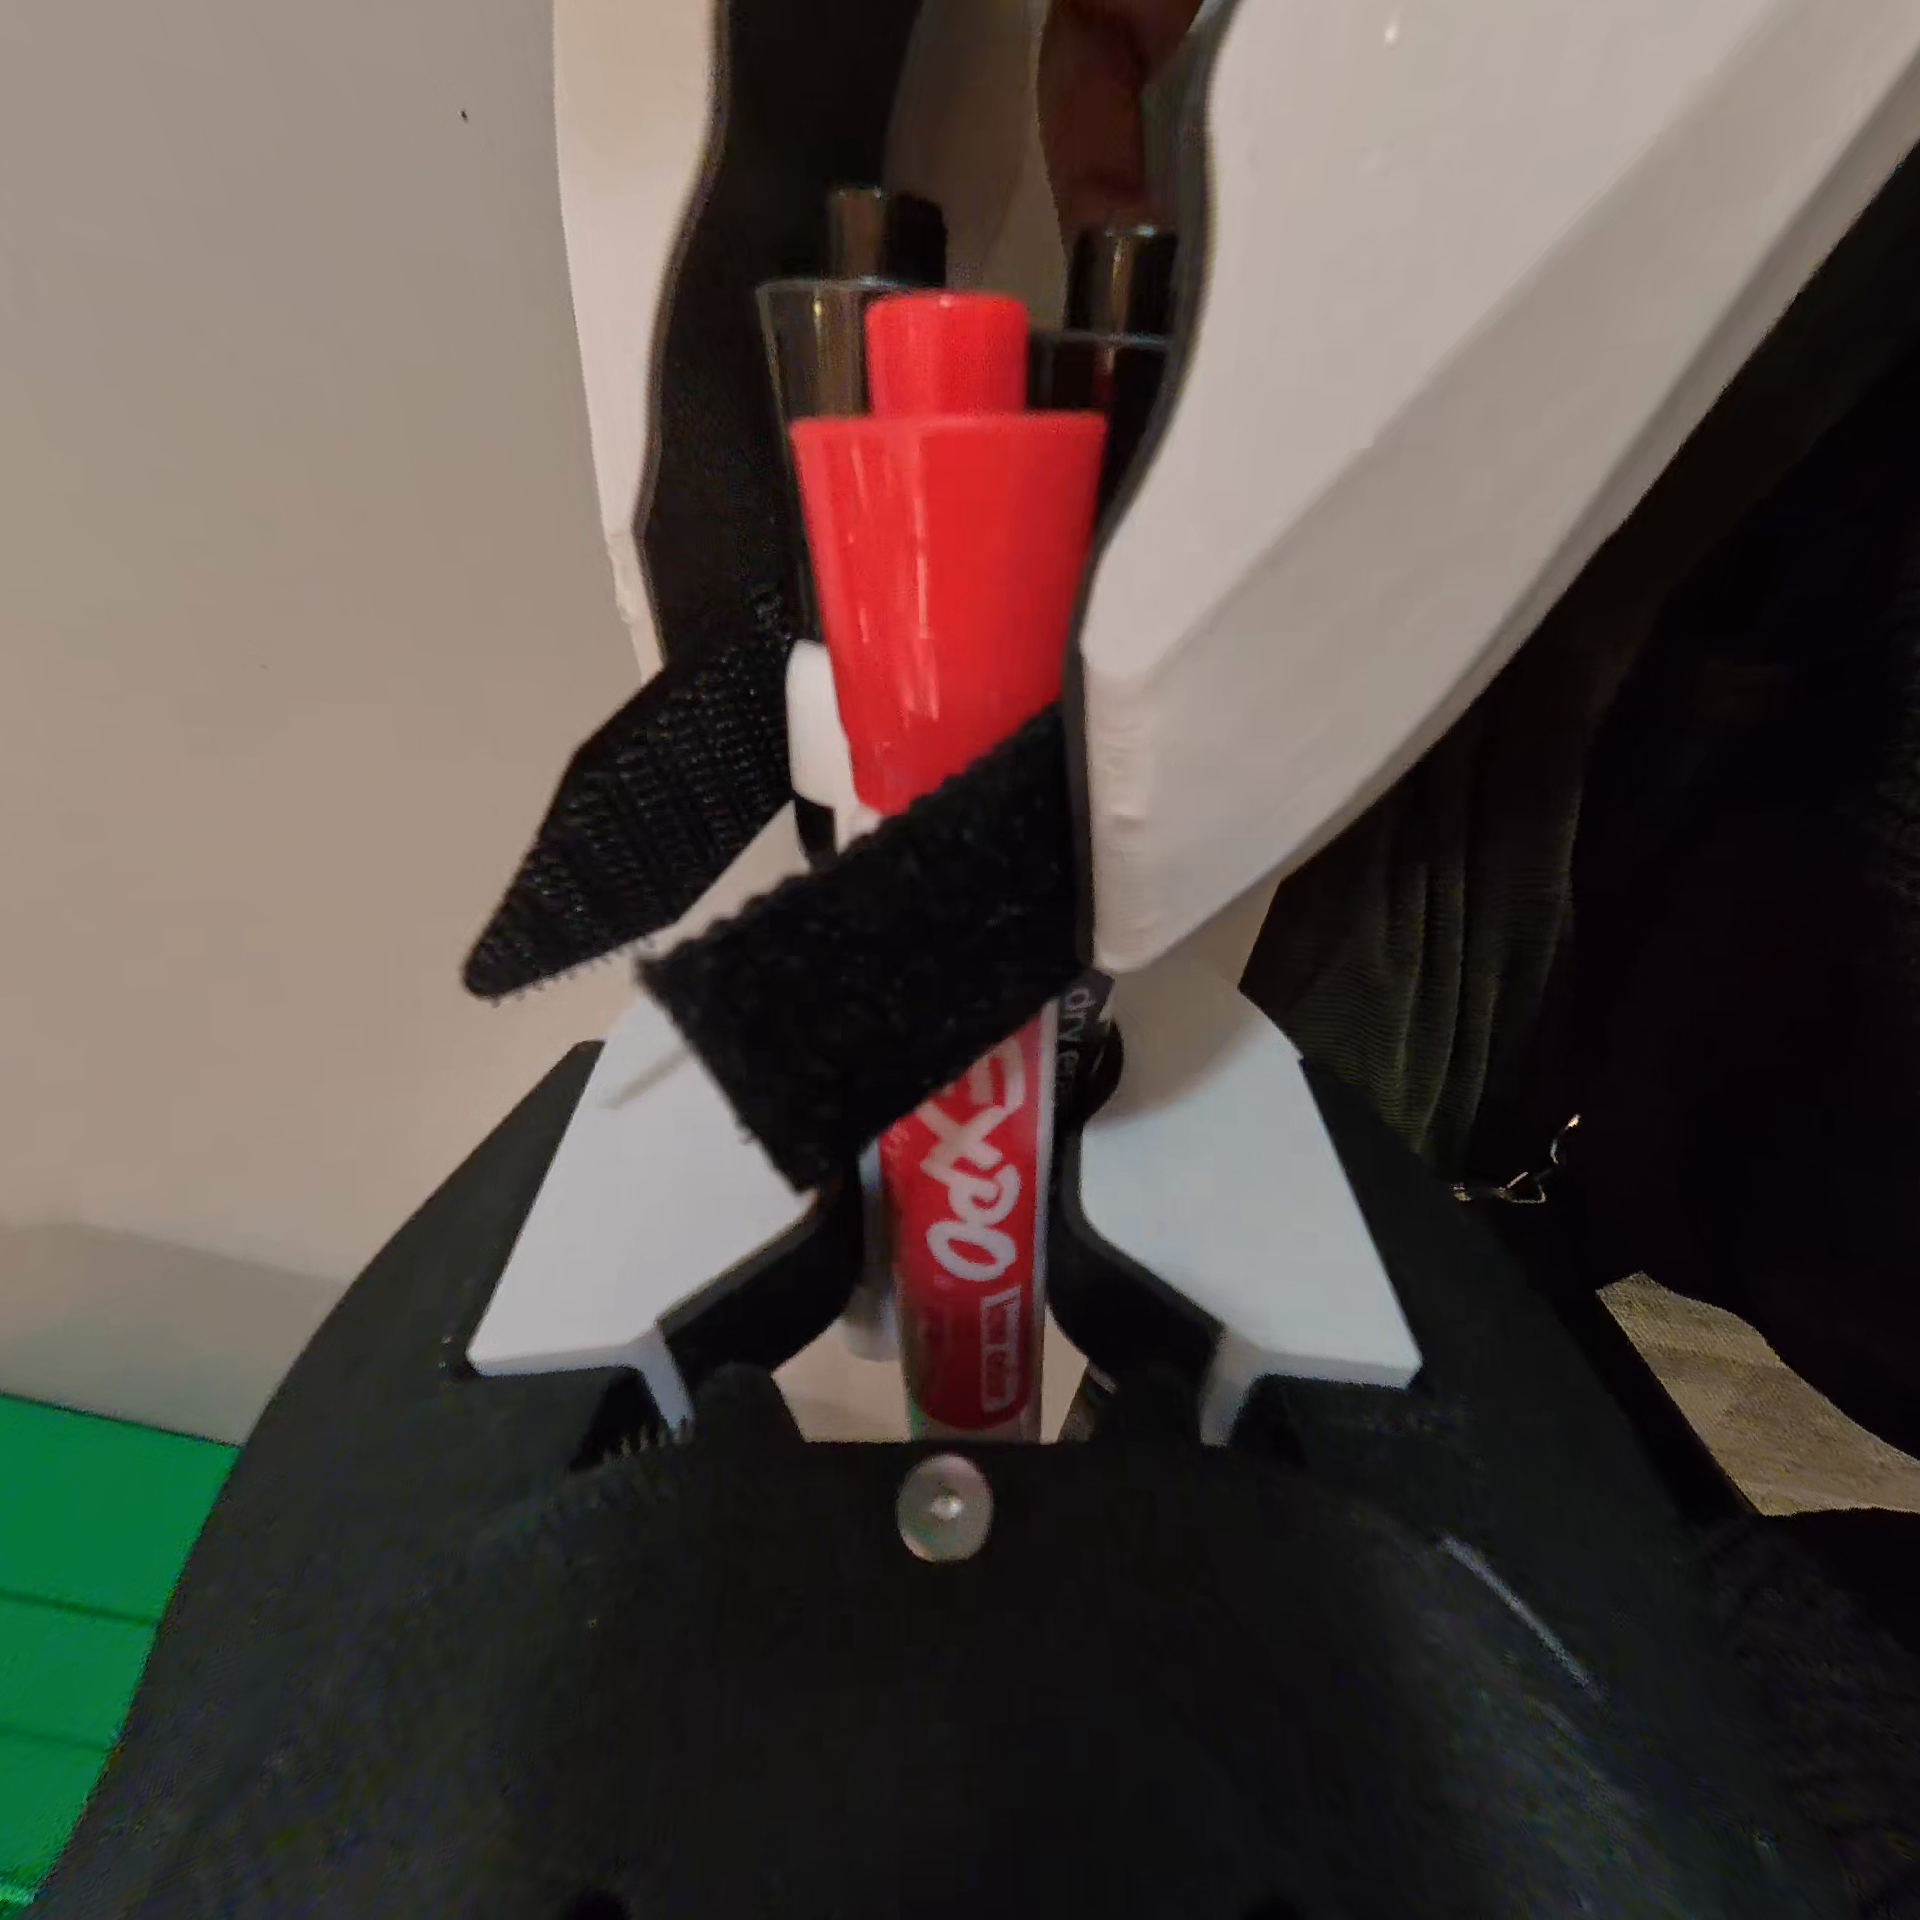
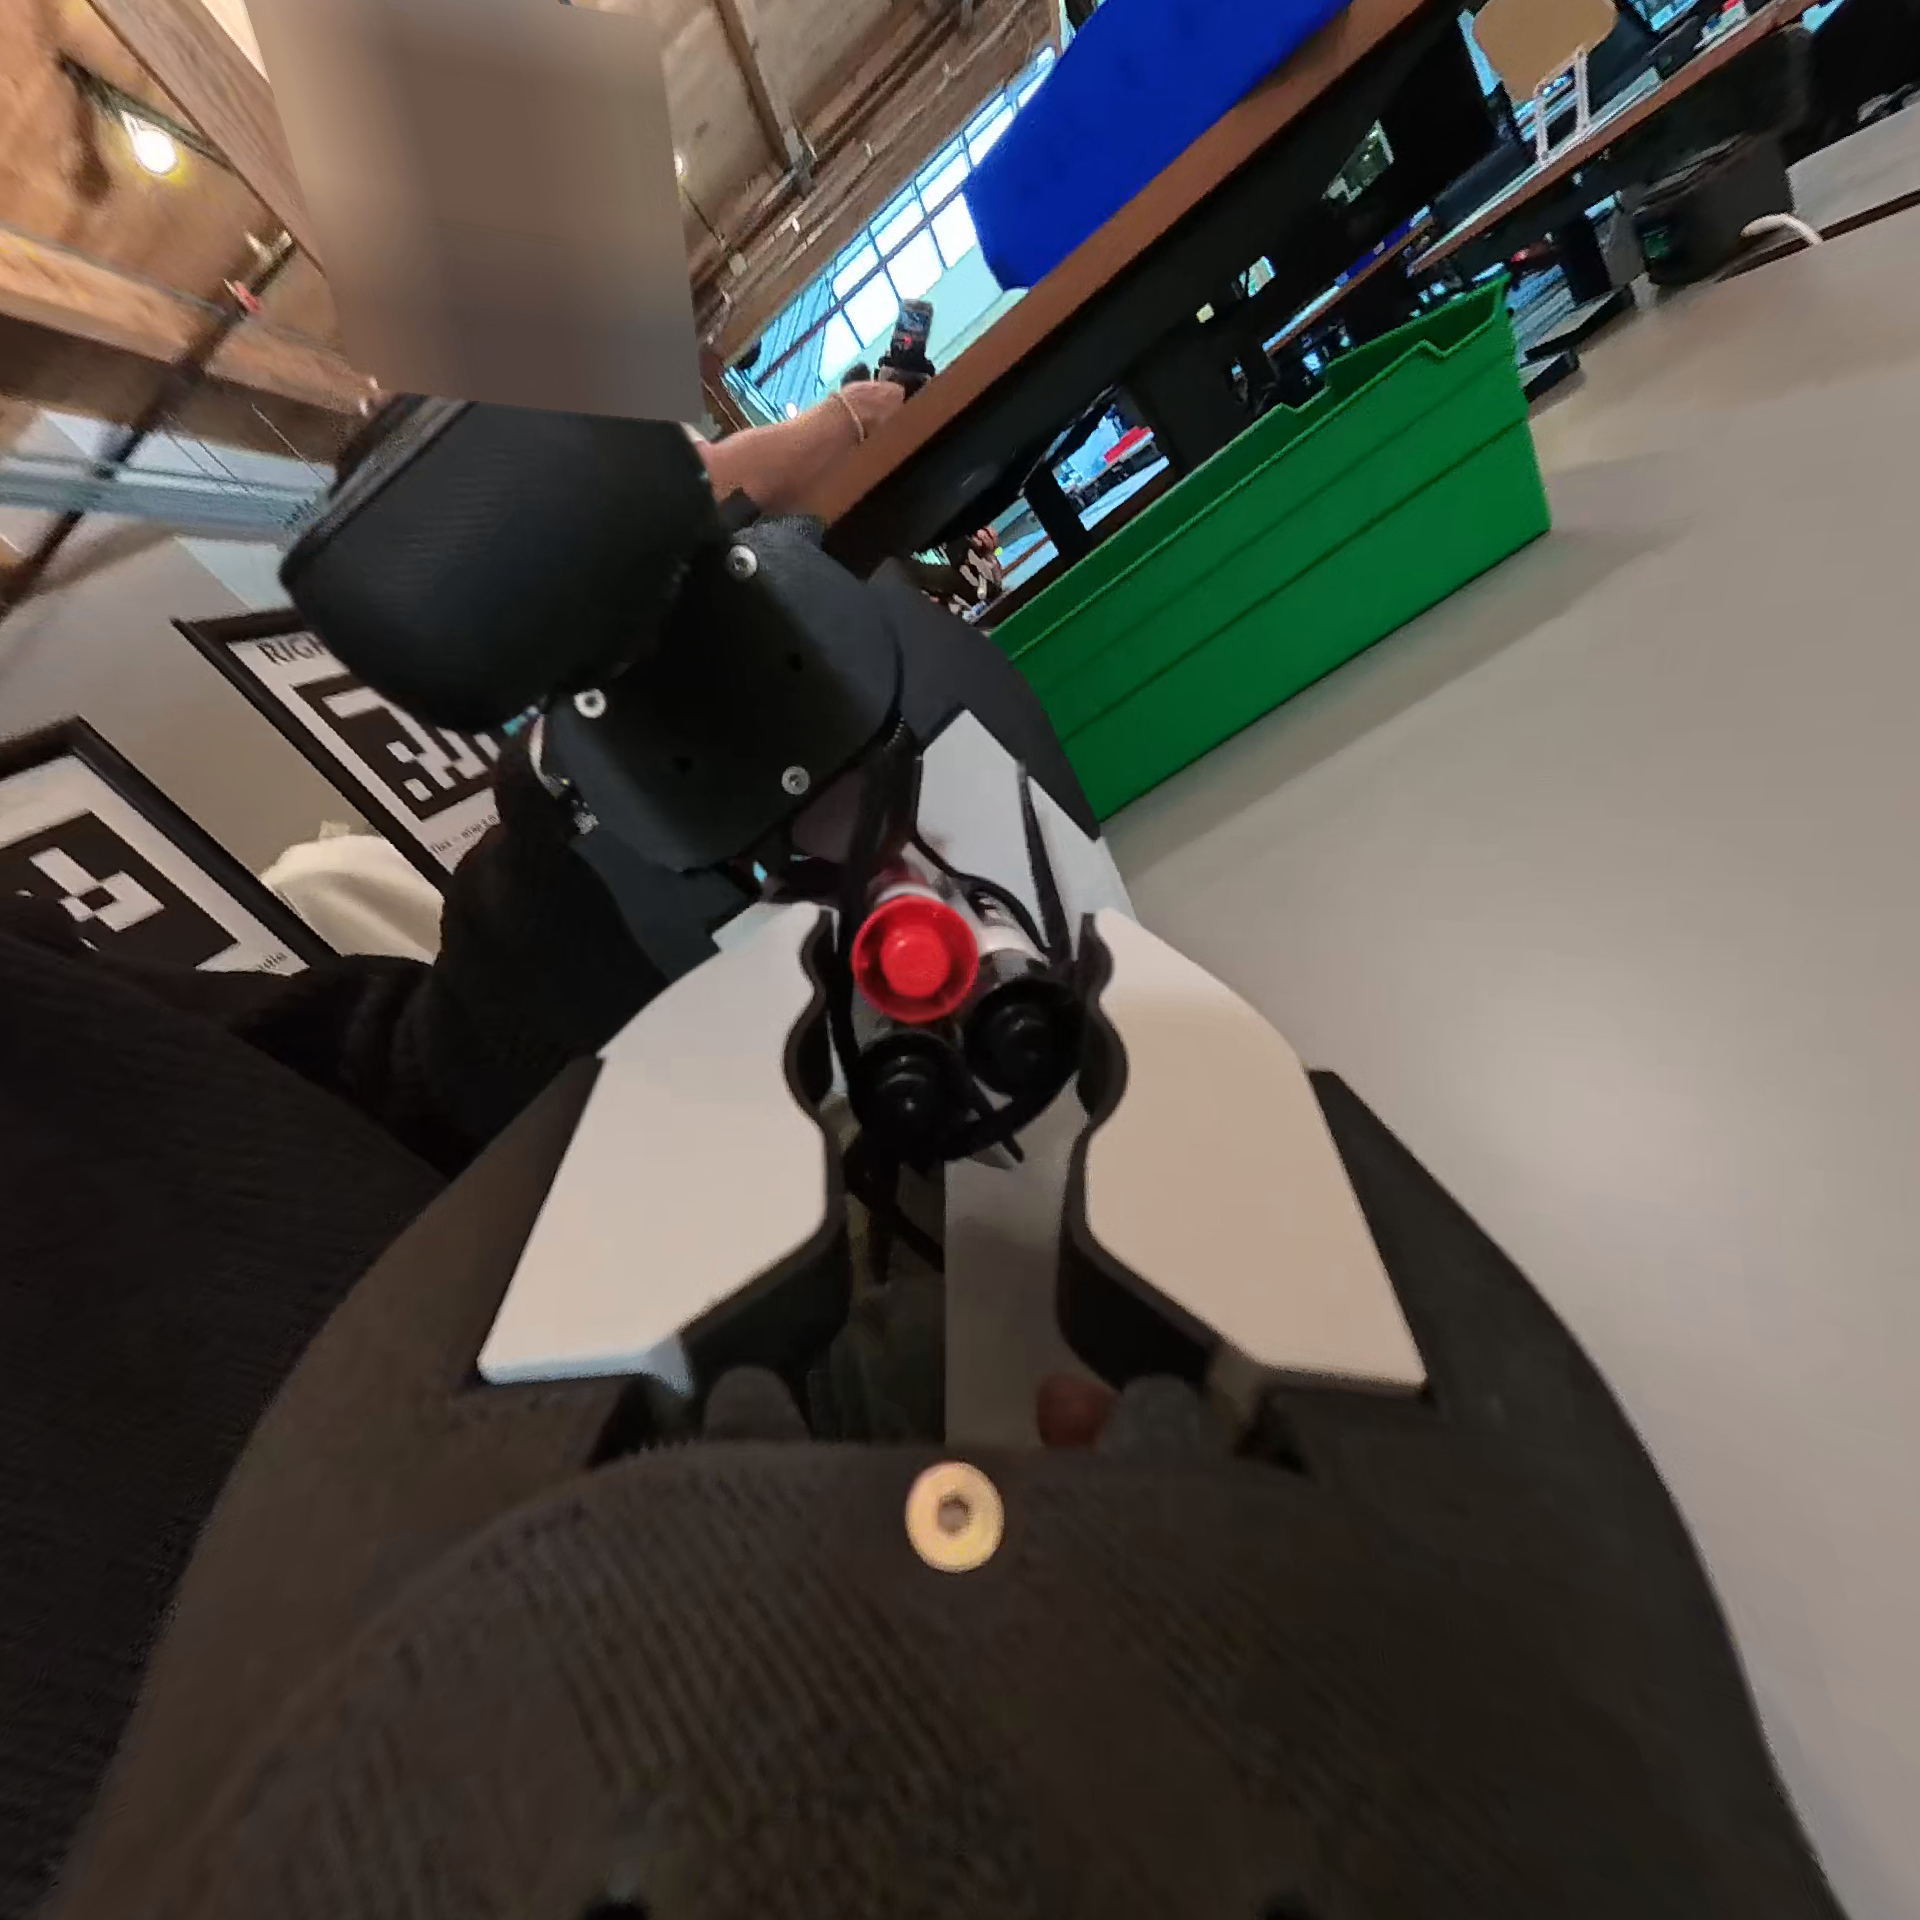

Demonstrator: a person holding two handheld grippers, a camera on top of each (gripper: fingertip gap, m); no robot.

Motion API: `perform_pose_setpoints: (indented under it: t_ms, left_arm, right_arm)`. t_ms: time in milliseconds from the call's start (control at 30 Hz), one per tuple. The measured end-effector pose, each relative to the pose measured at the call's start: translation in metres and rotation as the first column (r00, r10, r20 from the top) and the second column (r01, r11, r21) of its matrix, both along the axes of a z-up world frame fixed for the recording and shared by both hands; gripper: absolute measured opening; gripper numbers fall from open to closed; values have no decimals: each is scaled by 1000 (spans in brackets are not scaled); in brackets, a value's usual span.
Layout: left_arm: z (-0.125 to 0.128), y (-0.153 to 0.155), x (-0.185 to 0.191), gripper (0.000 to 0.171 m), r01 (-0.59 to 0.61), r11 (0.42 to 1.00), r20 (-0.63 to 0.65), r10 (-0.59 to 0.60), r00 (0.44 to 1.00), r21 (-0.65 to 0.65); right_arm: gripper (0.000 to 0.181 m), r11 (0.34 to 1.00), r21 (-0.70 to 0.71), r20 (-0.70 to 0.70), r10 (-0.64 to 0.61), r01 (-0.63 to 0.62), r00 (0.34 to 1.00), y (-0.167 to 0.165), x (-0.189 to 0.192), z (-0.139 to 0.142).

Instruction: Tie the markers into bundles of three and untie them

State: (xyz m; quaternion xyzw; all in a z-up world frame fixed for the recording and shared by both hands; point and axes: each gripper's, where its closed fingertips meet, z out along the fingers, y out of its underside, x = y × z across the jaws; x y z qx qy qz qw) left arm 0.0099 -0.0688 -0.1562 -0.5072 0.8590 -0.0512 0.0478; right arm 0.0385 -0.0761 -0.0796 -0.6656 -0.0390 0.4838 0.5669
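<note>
Three markers are bunched together: one red marker (image 1: 935, 582) and two black-capped ones (image 1: 1101, 312) behind it. A black hook-and-loop strap (image 1: 862, 997) lies slantwise around them, its loose end (image 1: 623, 831) sticking out to the lower left. My left gripper (image 1: 961, 1143) is shut on the bundle's barrels below the strap. My right gripper (image 2: 956, 997) faces the cap ends, the red cap (image 2: 914, 956) above two black caps (image 2: 1013, 1039), and is shut around the bundle. Its white fingers (image 1: 1351, 416) come down from the top in the left wrist view, one tip pressing on the strap.
The bundle is held above a grey table (image 2: 1558, 935). A green bin (image 2: 1299, 582) stands at the far right of the table and shows as a green patch (image 1: 94, 1507) in the left wrist view. Framed black-and-white tag boards (image 2: 104, 883) stand at the left. The left gripper's black body (image 2: 727, 707) faces me. My right fingertips sit around 8 cm from my left ones.
</note>
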Motion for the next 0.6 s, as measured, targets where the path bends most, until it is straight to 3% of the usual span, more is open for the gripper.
perform_pose_setpoints:
  t_ms: [600]
  left_arm:
    - [5, 1, -11, 43, -39, 999, -56, 40, 998, 12]
  right_arm:
    - [44, 997, 59, -108, -39, 45, 993, -1, 2, 6]
